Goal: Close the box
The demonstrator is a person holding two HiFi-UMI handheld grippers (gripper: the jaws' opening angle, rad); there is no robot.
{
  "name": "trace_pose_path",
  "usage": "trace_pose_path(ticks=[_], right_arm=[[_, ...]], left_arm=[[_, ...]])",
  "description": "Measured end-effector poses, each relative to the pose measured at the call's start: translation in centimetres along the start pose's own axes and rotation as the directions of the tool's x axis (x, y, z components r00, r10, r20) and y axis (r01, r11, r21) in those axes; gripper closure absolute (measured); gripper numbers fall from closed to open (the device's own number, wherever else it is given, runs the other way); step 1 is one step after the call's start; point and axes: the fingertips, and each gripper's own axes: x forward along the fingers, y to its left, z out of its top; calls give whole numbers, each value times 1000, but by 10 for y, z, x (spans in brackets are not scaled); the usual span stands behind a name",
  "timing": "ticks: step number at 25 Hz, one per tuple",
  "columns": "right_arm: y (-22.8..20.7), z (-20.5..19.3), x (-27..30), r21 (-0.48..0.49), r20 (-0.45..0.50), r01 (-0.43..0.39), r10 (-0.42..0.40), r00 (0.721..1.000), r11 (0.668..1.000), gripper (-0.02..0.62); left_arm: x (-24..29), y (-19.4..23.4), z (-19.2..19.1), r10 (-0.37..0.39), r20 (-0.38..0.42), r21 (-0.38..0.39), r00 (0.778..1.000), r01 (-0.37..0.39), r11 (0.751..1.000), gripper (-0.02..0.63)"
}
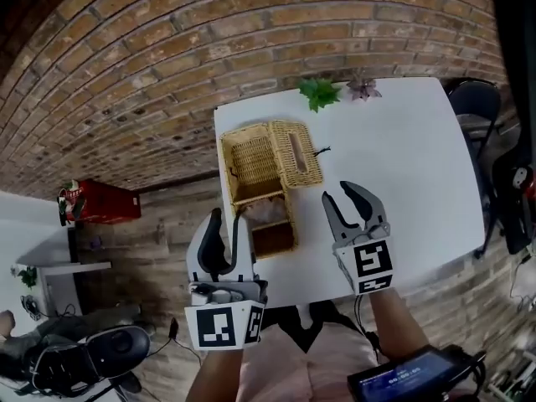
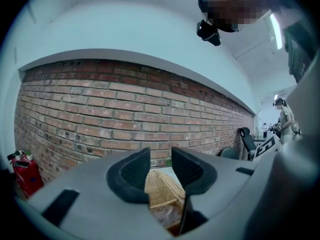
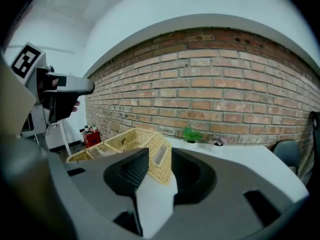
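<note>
The box (image 1: pixel 261 174) stands open on the counter (image 1: pixel 402 157), at 12 o'clock from the left gripper (image 1: pixel 228 229). Both this and the right gripper (image 1: pixel 338 196) hover released, empty. The closing is not begun; the next move probably needs pushing the lid (image 1: pixel 299 153) over.

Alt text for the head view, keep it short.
An open wicker box sits on a white table by a brick wall. The left gripper and right gripper hover at its near edge, jaws apart, holding nothing.
</note>
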Motion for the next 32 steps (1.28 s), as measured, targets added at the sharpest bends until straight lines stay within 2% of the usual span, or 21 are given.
trace_pose_path(ticks=[8,13,21,25,32], right_arm=[[6,-64,37,-49,-161,8,-16,987,999,451],[8,-87,59,-75,-233,10,-28,972,997,449],[-6,-120,79,-16,-387,98,-97,917,995,427],[-7,-122,78,28,-394,124,-103,913,992,432],[-15,-112,77,53,-345,169,-140,928,984,436]], left_arm=[[19,18,-46,-6,-97,-27,995,4,1000,466],[23,31,-69,4,-136,-50,991,-11,999,466],[29,46,-81,13,-152,-71,988,-24,997,466],[29,51,-79,19,-150,-74,989,-30,997,466],[29,51,-76,11,-143,-73,990,-21,997,466]])
